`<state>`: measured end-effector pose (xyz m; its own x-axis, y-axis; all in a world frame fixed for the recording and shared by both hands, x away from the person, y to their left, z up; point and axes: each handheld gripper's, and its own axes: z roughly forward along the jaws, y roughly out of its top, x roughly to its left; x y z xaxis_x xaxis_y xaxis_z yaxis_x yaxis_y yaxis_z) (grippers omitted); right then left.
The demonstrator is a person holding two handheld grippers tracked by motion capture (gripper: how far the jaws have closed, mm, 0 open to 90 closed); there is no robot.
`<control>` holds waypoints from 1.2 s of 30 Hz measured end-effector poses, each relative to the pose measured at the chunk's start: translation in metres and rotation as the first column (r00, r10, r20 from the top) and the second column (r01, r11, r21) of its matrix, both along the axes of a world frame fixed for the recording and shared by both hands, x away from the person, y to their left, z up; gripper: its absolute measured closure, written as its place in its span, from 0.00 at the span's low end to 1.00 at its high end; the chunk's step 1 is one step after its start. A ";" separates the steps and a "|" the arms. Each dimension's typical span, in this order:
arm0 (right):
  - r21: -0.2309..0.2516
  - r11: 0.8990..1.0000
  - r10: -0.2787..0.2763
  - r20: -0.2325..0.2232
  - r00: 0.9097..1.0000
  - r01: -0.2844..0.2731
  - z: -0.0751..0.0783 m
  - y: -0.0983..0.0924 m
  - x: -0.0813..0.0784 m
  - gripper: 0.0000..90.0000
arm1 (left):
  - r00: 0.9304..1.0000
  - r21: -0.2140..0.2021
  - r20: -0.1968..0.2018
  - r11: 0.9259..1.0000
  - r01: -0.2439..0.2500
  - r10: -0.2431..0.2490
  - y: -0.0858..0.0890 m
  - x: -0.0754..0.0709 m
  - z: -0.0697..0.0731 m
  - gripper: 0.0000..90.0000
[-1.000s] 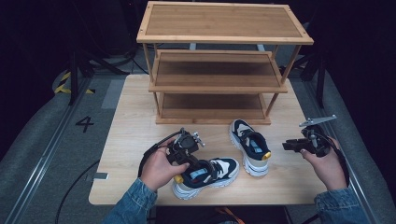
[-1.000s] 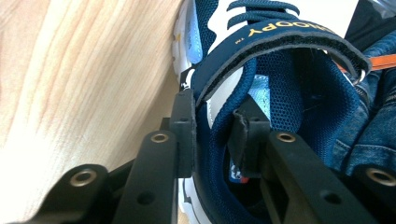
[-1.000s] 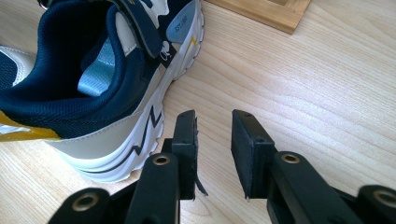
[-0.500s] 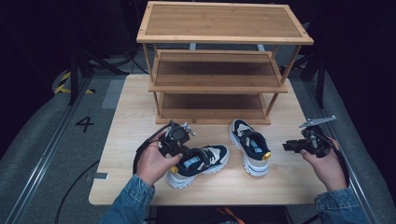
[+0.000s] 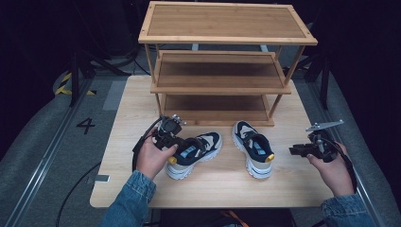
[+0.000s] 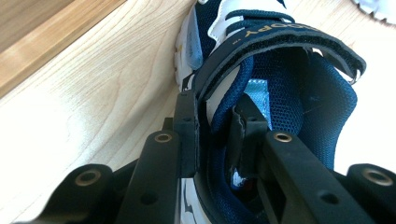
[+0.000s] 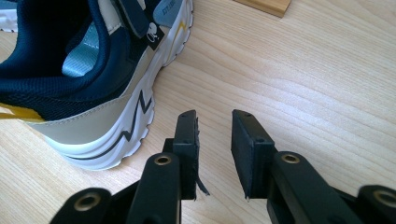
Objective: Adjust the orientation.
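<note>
The left hand (image 5: 152,158) comes in from the near left, its forearm in a denim sleeve, and holds the left gripper (image 6: 215,122) with the jaws clamped on something. The right hand (image 5: 332,166) rests at the near right, its right gripper (image 7: 214,125) pointing left with jaws narrowly parted and nothing between them.

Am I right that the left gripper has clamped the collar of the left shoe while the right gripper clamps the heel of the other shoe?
Not quite: the left gripper does clamp the left shoe by its collar, but the right gripper holds nothing. The right gripper view shows its jaws apart over bare table, beside the other shoe.
</note>
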<state>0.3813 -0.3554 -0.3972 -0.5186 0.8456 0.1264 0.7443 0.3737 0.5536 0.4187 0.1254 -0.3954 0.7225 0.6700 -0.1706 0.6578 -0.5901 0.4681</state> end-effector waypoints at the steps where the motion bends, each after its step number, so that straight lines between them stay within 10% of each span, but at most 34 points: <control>1: 0.000 1.000 -0.001 0.001 1.000 0.001 0.000 0.000 0.000 0.81 | 1.000 -0.011 -0.003 1.000 0.005 -0.005 0.002 0.001 0.000 0.82; 9: -0.001 1.000 0.012 0.002 1.000 -0.012 -0.001 0.005 0.005 0.80 | 1.000 -0.058 0.007 0.998 -0.030 0.030 0.022 -0.008 0.014 0.64; 14: 0.001 1.000 0.021 0.002 1.000 -0.021 0.000 0.008 0.011 0.79 | 0.998 -0.022 0.029 0.998 -0.055 0.055 0.045 -0.018 0.026 0.62; 21: -0.002 0.999 0.046 0.007 0.999 -0.046 0.000 0.017 0.018 0.79 | 0.995 0.077 -0.039 0.993 -0.093 0.096 0.061 -0.019 0.010 0.63; 24: 0.003 0.999 0.052 0.013 0.999 -0.052 0.002 0.018 0.021 0.79 | 0.992 0.072 -0.104 0.996 -0.059 0.066 0.060 -0.018 -0.004 0.65; 36: 0.004 0.998 0.061 0.014 0.998 -0.061 0.002 0.022 0.022 0.79 | 0.992 0.122 -0.124 0.992 0.031 -0.015 0.036 -0.027 -0.007 0.72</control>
<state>0.4037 -0.3339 -0.3948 -0.5706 0.8121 0.1222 0.7125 0.4155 0.5654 0.3913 0.1618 -0.4023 0.7166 0.6748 -0.1762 0.6914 -0.6539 0.3074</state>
